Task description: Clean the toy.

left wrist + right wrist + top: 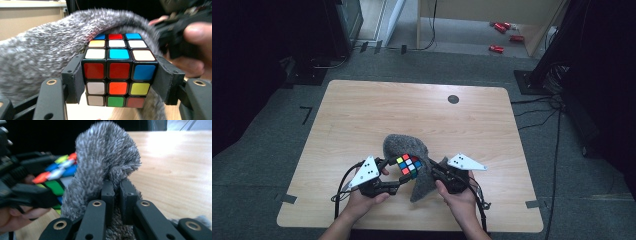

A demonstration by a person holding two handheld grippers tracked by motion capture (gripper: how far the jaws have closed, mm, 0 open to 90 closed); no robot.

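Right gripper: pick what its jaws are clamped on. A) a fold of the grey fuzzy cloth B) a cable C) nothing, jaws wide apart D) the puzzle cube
A: in the right gripper view the right gripper has its two black jaws nearly together, pinching a fold of the grey fuzzy cloth, while the puzzle cube sits between the left gripper's jaws.

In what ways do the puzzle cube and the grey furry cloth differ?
The puzzle cube is hard, boxy and many-coloured; the grey furry cloth is soft, shapeless and one colour. The left gripper clamps the cube's sides; the right gripper pinches a cloth fold. Both are held above the table.
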